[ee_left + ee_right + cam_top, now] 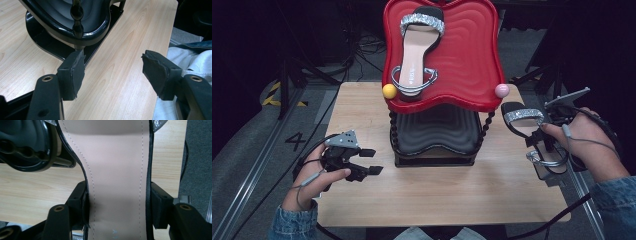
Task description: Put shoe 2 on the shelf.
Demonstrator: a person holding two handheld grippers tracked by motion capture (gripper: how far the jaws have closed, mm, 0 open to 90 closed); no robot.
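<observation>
A two-tier stand holds a red top tray (467, 65) and a black lower tray (432, 131). One sandal (419, 47) with a glittery silver strap lies on the red tray. A matching second sandal (532, 137) hangs above the table's right edge, and my right gripper (120, 207) is shut on the sides of its pink insole (117, 170). My left gripper (373, 161) rests low on the table left of the stand, with its jaws open and empty. In the left gripper view its pads (75, 75) stand wide apart near the stand's black base (50, 45).
The wooden table (452, 190) has bare room in front of the stand. A yellow knob (389, 90) and a pink knob (502, 90) stick out at the red tray's front corners. Cables and black frame legs lie on the floor behind the table.
</observation>
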